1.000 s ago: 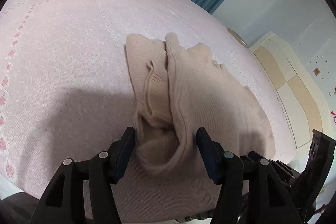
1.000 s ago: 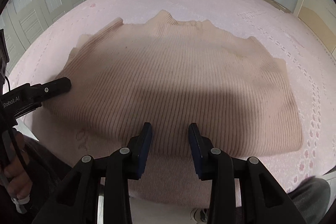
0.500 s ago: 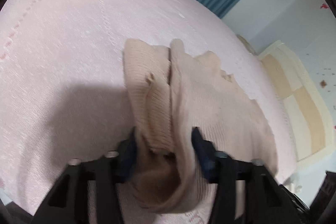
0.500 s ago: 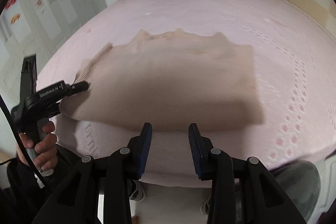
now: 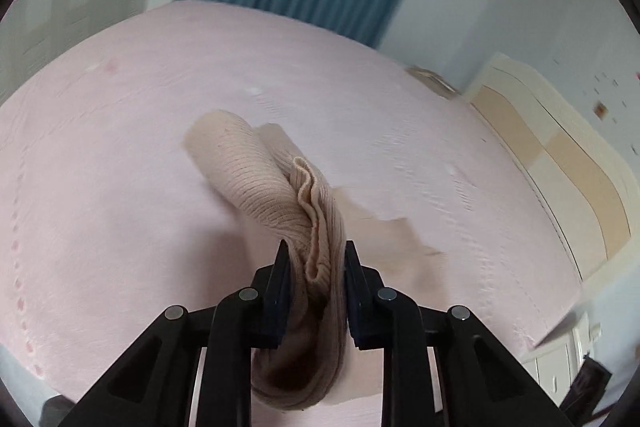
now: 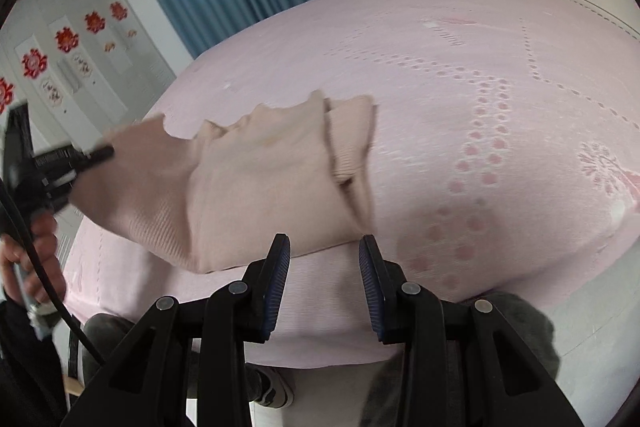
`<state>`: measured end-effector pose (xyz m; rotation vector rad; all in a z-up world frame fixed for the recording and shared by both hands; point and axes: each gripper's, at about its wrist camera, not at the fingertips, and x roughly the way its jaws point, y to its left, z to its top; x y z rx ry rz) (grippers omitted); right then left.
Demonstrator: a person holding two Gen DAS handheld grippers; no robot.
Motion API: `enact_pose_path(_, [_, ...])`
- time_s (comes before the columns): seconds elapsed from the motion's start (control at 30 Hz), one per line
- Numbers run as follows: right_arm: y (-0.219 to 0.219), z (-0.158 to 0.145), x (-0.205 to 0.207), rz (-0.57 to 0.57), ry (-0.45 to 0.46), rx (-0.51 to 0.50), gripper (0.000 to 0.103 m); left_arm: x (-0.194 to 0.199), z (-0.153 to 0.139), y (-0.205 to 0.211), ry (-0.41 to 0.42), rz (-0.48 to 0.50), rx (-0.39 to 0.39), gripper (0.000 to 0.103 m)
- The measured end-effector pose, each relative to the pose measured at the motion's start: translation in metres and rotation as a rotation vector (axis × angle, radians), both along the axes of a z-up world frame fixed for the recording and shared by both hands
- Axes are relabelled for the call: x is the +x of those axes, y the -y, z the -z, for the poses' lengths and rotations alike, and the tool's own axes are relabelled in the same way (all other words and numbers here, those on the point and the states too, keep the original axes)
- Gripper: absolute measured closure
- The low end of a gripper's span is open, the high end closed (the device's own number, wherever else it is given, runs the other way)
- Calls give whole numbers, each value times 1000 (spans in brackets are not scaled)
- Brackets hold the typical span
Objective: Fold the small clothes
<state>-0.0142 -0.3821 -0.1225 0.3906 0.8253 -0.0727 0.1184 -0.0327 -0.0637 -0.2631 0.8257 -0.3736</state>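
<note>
Ribbed beige sweater (image 5: 256, 183) lifted off pink bedspread (image 5: 100, 163)
Left gripper (image 5: 314, 259) pinched bunched knit; right gripper (image 6: 323, 259) gaped empty near the bed's front edge.

Left tool (image 5: 313, 259): matte black linkage arms, round silver rivets, dark blue pads (image 5: 280, 287). Right tool (image 6: 324, 255): same black frame and silver rivets, ribbed blue pads (image 6: 277, 283). Left hand (image 6: 34, 263): bare skin; black cable (image 6: 40, 279) crossing it. Grey trousers (image 6: 520, 315); shoe (image 6: 272, 391), blurred.
</note>
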Motion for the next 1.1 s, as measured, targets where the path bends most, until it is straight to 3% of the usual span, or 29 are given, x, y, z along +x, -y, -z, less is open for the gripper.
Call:
enact_pose_path(0.13, [27, -4, -16, 51, 12, 14, 68, -7, -6, 76, 8, 123, 72, 81])
enact_pose_path(0.3, [60, 1, -35, 114, -4, 49, 68, -22, 38, 165, -60, 250, 169, 78])
enact_pose_path(0.43, [67, 2, -46, 108, -23, 25, 68, -31, 61, 184, -196, 350, 107, 75])
enact_pose_path(0.57, [68, -2, -46, 73, -9, 36, 68, -34, 41, 164, -107, 329, 110, 64])
enact_pose_path(0.7, [59, -13, -30, 15, 52, 91, 67, -23, 21, 127, -46, 251, 98, 45])
enact_pose_path(0.8, [43, -24, -10, -59, 118, 155, 62, -12, 23, 96, -26, 177, 160, 44])
enact_pose_path(0.93, [19, -22, 25, -105, 153, 256, 58, -15, 50, 50, -88, 91, 184, 44])
enact_pose_path(1.03, [-1, -12, 50, -103, 135, 260, 58, -19, 73, 34, -145, 69, 180, 44])
enact_pose_path(1.1, [-15, -3, 67, -86, 84, 211, 60, -21, 86, 36, -179, 83, 186, 44])
